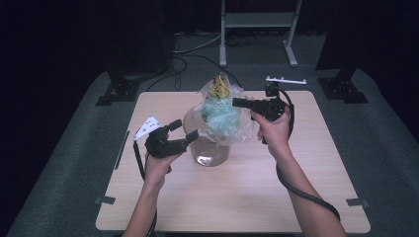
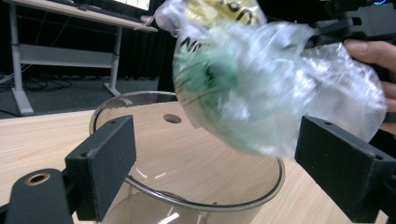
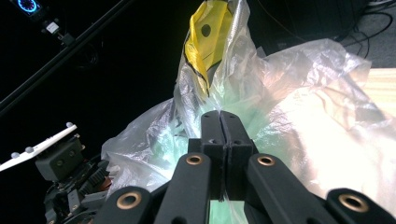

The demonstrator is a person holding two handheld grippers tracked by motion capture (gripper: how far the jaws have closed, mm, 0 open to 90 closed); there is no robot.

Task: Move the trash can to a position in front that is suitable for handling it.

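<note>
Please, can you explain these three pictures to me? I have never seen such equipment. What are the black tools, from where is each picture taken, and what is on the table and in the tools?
A person holds one hand tool in each hand; each tool has two black jaws. The high view looks down on the wooden table. The other two pictures come from cameras riding on the tools. On the table stands a clear glass bowl. The right gripper is shut on a crumpled plastic bag with green and yellow parts and holds it above the bowl. The left gripper is open, its jaws standing either side of the bowl's rim.
</note>
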